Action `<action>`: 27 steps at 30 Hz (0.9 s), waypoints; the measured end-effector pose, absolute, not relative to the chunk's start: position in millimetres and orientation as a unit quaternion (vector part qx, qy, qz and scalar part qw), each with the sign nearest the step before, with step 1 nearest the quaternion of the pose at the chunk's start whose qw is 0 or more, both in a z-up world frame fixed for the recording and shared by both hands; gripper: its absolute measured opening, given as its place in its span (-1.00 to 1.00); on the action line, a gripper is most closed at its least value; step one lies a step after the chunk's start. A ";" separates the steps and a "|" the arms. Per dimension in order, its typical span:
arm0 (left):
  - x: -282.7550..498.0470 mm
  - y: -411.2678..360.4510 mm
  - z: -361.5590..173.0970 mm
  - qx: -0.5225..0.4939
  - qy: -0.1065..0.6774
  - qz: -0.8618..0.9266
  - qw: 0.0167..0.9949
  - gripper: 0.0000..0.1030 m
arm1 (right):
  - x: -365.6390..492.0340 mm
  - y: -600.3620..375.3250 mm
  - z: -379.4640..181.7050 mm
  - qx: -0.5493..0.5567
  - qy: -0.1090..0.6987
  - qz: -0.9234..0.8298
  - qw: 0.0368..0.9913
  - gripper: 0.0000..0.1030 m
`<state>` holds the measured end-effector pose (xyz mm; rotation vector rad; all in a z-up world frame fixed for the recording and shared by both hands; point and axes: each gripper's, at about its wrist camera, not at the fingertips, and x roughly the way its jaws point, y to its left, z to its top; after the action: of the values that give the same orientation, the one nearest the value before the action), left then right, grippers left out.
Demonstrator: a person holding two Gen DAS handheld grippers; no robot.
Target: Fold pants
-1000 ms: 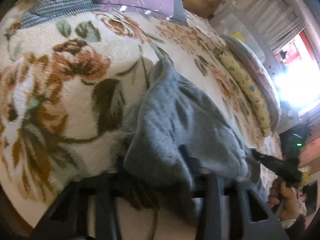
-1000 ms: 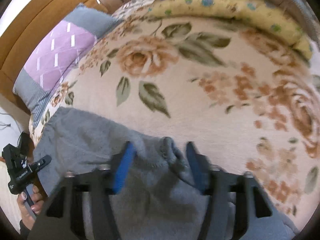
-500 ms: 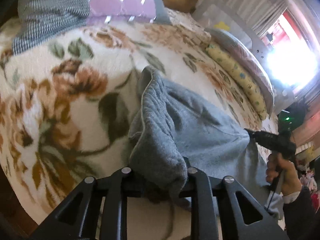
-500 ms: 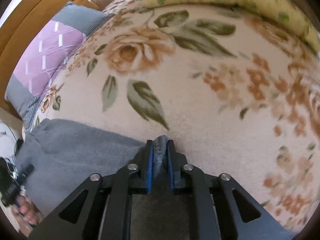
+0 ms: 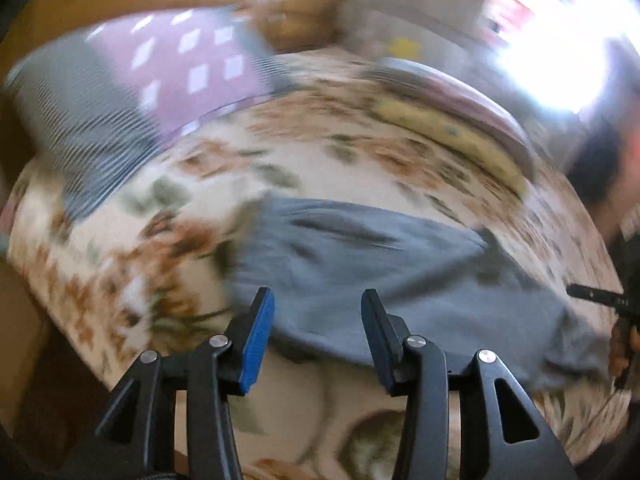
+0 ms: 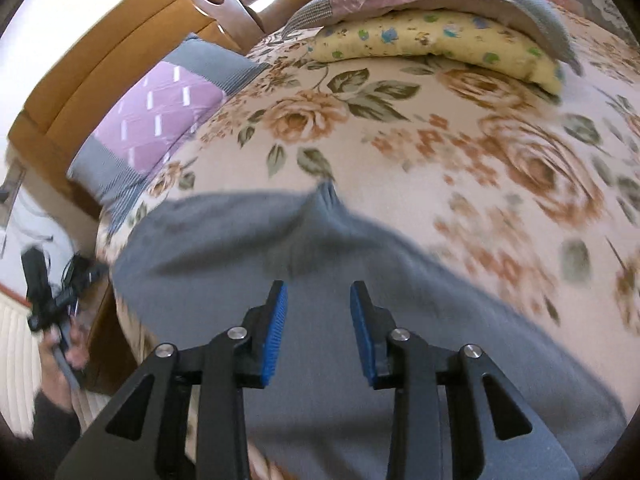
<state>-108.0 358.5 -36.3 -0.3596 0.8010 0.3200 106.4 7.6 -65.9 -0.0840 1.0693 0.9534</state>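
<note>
Grey pants [image 5: 360, 264] lie spread on a floral blanket [image 5: 320, 152]; the left wrist view is blurred by motion. My left gripper [image 5: 316, 300] hangs above the near edge of the pants, its jaws opening with nothing between them. In the right wrist view the grey pants [image 6: 320, 280] fill the lower middle, with a small peak of cloth at their far edge. My right gripper [image 6: 318, 292] is lifted above the cloth, its jaws opening and empty. The other gripper and the hand on it show at the edge of each view [image 6: 44, 300].
A purple and grey pillow [image 6: 160, 120] lies at the bed's head by the wooden headboard [image 6: 100, 52]. A yellow flowered cushion [image 6: 432, 44] with a pink quilt on it lies along the far side. The bed's edge drops off at the left.
Both grippers have let go of the pants and pulled back and up. Their jaws were shut on folds of cloth half a second ago and now stand apart. The pants lie flatter.
</note>
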 end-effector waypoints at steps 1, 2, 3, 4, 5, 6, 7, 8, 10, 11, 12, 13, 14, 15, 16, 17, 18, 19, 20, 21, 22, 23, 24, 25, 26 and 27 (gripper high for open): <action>-100.9 342.0 -30.3 -0.152 0.389 0.129 0.900 -0.11 | 95.5 -10.7 -66.9 -0.048 0.489 0.434 0.755 -0.34; -94.8 328.6 -25.5 -0.138 0.390 0.107 0.904 -0.11 | 87.3 -25.3 -67.8 -0.058 0.488 0.431 0.757 -0.34; -87.8 312.6 -21.0 -0.123 0.390 0.081 0.909 -0.11 | 79.8 -39.4 -69.1 -0.067 0.487 0.427 0.759 -0.34; -80.6 295.9 -17.5 -0.110 0.390 0.053 0.913 -0.11 | 75.7 -47.5 -70.0 -0.074 0.487 0.423 0.761 -0.34; -72.0 278.2 -15.0 -0.098 0.393 0.024 0.914 -0.11 | 68.9 -63.5 -71.7 -0.084 0.487 0.415 0.763 -0.34; -65.8 264.9 -13.6 -0.087 0.396 0.005 0.914 -0.11 | 62.6 -78.9 -73.9 -0.095 0.488 0.405 0.767 -0.34; -57.8 247.7 -12.3 -0.071 0.400 -0.016 0.914 -0.10 | 59.2 -91.8 -76.1 -0.101 0.488 0.397 0.771 -0.34; -49.8 228.9 -11.7 -0.052 0.402 -0.038 0.913 -0.10 | 55.4 -104.1 -77.2 -0.105 0.487 0.389 0.775 -0.34; -36.6 195.1 -12.7 -0.022 0.410 -0.080 0.908 -0.10 | 48.8 -133.4 -80.5 -0.105 0.488 0.370 0.783 -0.34; -31.6 183.9 -13.8 -0.013 0.415 -0.096 0.905 -0.09 | 47.1 -146.3 -82.3 -0.100 0.490 0.363 0.786 -0.34; -25.8 168.1 -16.2 0.001 0.419 -0.117 0.900 -0.09 | 46.4 -156.8 -84.0 -0.095 0.492 0.356 0.789 -0.34; -20.5 153.8 -19.2 0.016 0.424 -0.134 0.895 -0.09 | 45.6 -171.4 -86.6 -0.093 0.494 0.343 0.793 -0.34; -14.9 139.2 -23.8 0.032 0.432 -0.151 0.888 -0.09 | 44.4 -181.4 -88.2 -0.092 0.495 0.335 0.796 -0.34; -13.1 128.8 -27.3 0.043 0.438 -0.163 0.883 -0.09 | 42.7 -190.4 -89.1 -0.090 0.496 0.326 0.800 -0.34; -10.7 116.1 -31.4 0.060 0.445 -0.175 0.876 -0.09 | 42.0 -200.0 -90.3 -0.089 0.497 0.318 0.802 -0.34; -8.0 106.5 -36.2 0.075 0.451 -0.183 0.871 -0.09 | 41.1 -210.1 -90.7 -0.089 0.497 0.308 0.806 -0.34; -4.5 95.7 -40.9 0.091 0.457 -0.192 0.864 -0.09 | 40.0 -218.1 -90.9 -0.089 0.496 0.301 0.810 -0.34; -2.8 88.2 -44.0 0.103 0.461 -0.197 0.859 -0.09 | 38.5 -229.9 -91.0 -0.091 0.494 0.291 0.814 -0.34; -0.8 79.6 -47.2 0.117 0.465 -0.204 0.853 -0.09 | 38.5 -237.9 -91.3 -0.091 0.493 0.285 0.817 -0.34; 1.1 72.1 -49.6 0.130 0.468 -0.210 0.849 -0.09 | 38.5 -245.2 -91.4 -0.091 0.492 0.277 0.820 -0.34; 2.4 65.7 -51.5 0.144 0.470 -0.213 0.844 -0.09 | 38.5 -257.0 -92.2 -0.092 0.492 0.264 0.824 -0.34; 2.8 60.5 -52.2 0.156 0.470 -0.217 0.841 -0.09 | 38.7 -264.3 -93.1 -0.093 0.493 0.255 0.826 -0.34; 3.5 53.8 -53.1 0.168 0.470 -0.223 0.837 -0.09 | 38.6 -271.9 -94.2 -0.095 0.494 0.244 0.829 -0.34; 3.8 48.4 -53.2 0.178 0.469 -0.228 0.834 -0.09 | 38.5 -284.3 -96.2 -0.092 0.496 0.229 0.832 -0.33; 5.3 42.8 -53.6 0.188 0.468 -0.232 0.832 -0.09 | 39.3 -296.0 -98.0 -0.077 0.503 0.217 0.833 -0.32; 6.8 39.6 -54.0 0.192 0.467 -0.236 0.830 -0.09 | 39.8 -307.1 -99.6 -0.056 0.510 0.208 0.833 -0.32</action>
<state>6.8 39.6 -54.0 0.4078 0.9911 -0.5005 39.8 -307.1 -99.6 -0.1192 1.0801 0.4415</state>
